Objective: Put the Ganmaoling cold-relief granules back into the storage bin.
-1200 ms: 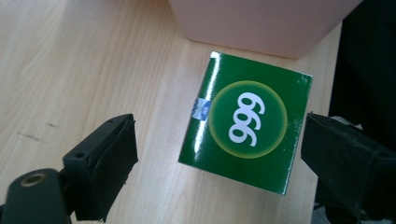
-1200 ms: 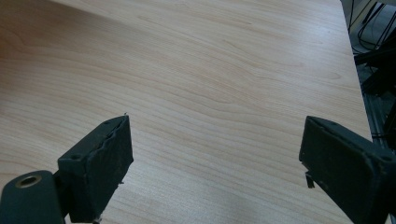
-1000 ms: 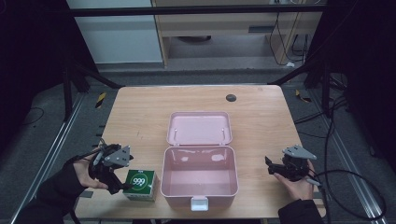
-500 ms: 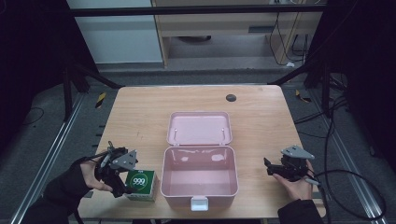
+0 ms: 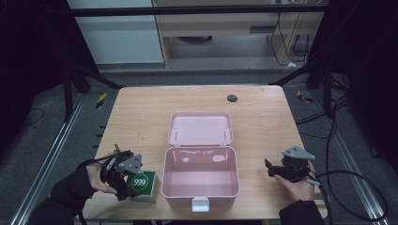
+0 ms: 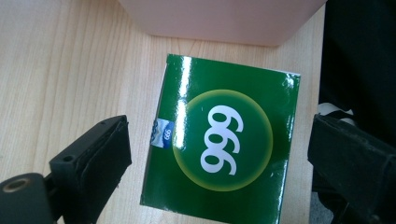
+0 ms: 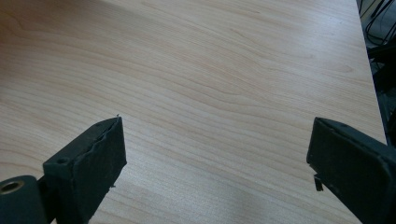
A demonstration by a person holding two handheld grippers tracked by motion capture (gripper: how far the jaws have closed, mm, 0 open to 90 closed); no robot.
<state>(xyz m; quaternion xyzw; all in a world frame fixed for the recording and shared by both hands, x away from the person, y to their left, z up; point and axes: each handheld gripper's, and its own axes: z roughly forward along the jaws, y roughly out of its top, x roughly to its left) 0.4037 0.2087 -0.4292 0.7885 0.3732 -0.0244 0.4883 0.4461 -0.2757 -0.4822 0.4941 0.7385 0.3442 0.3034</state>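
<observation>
High view: wooden table [image 5: 141,112]. Pink box [image 5: 200,180] centre, open, lid [image 5: 200,129] laid back at 12 o'clock. Green carton [image 5: 143,186] marked 999, at box's 9 o'clock, just beside it. Left gripper [image 5: 123,172] over carton's left part, held by left hand [image 5: 96,177]. Right gripper [image 5: 278,169] at box's 3 o'clock, apart from it, resting low over bare wood.

Left gripper view: jaws spread wide, straddling green carton [image 6: 224,142]; gap each side, nothing grasped. Pink box [image 6: 219,18] at 12 o'clock.

Right gripper view: jaws spread wide, released; bare table [image 7: 210,84] between.
</observation>
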